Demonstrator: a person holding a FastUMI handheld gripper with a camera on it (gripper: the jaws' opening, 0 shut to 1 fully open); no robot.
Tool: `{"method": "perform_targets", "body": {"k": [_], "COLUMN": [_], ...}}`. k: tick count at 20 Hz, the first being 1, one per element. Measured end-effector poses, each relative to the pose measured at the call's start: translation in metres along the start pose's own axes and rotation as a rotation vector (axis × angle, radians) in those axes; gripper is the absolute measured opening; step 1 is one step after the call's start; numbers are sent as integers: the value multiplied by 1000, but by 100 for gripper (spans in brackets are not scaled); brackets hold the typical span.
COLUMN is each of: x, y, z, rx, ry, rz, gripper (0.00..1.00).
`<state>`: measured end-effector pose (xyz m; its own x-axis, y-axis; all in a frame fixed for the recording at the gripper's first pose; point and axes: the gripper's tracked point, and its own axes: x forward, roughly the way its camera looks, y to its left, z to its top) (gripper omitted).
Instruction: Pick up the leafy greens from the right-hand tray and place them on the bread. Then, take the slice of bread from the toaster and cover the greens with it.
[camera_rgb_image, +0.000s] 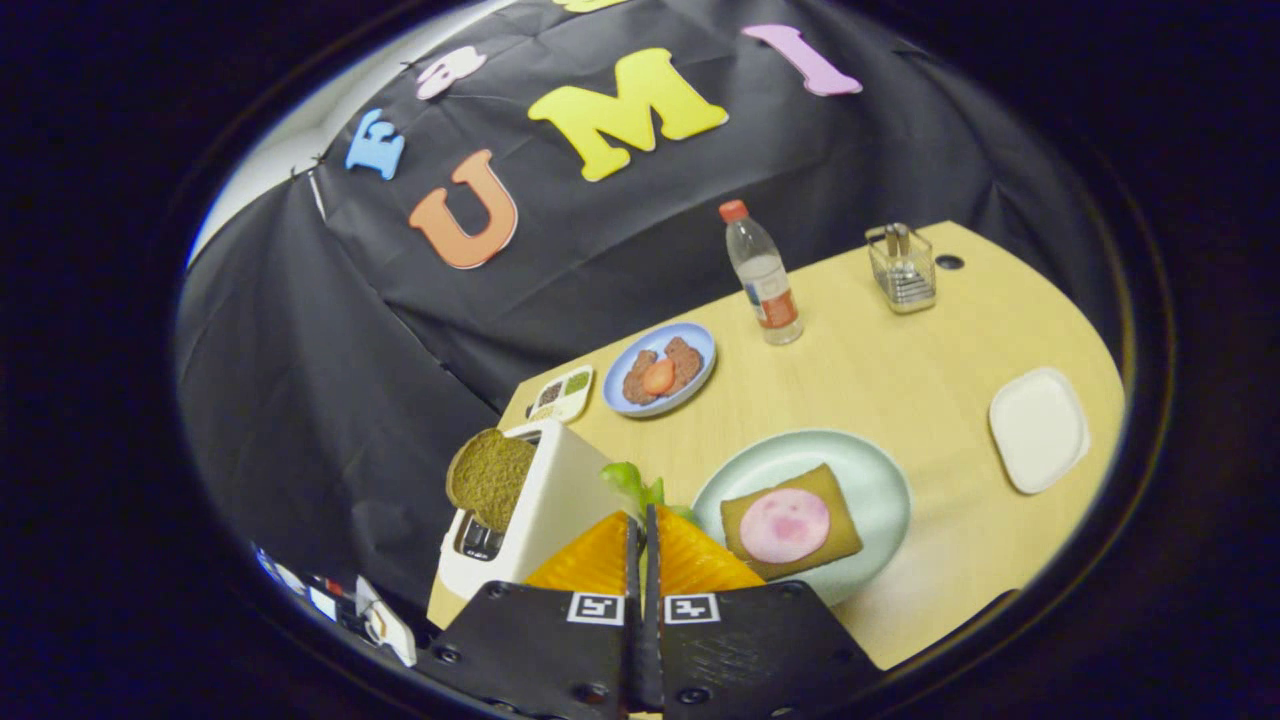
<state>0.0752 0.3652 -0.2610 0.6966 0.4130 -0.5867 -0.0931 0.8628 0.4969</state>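
Farthest left stands a glossy white plastic toaster (545, 510) with rounded corners, and a coarse, brown, round-topped slice of bread (489, 478) juts up out of its slot, its crumb rough and speckled. Behind the toaster lies a small, pale rectangular tray (562, 394) split into compartments holding dark and green bits. Beside it sits a smooth light-blue round plate (690, 345) bearing two lumpy brown patties with a red slice on top. Just ahead of the toaster, the gripper (641, 535) has its two ribbed fingers pressed together with barely a slit between them, clamping a frilly bunch of leafy greens (632, 481) whose crinkled edges poke out beyond the tips. To the right of the fingers lies a wide pale-green round plate (875, 475), matte and smooth, carrying a flat square slice of tan bread (836, 505) topped with a round pink slice of ham (784, 525). Beyond it stands a clear plastic bottle (762, 272) with an orange-red cap and a red-and-white label too small to read. Farther right is a wire metal rack (902, 268), then a plain white rounded-square dish (1038, 428), all on the light wood-grain table (880, 340).
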Motion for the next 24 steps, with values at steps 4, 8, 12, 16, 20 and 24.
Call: {"method": "perform_targets", "body": {"k": [4, 8, 12, 16, 20, 24], "x": [9, 24, 30, 31, 13, -28], "y": [-40, -88, -118, -139, -146, -131], "z": [4, -1, 5, 18, 49, 87], "rx": [-22, -60, -100, -145, -214, -284], "ry": [-1, 42, 53, 44, -44, -187], "rz": [-77, -172, -228, -273, -317, -361], "gripper": [0, 0, 4, 35, 84, 96]}}
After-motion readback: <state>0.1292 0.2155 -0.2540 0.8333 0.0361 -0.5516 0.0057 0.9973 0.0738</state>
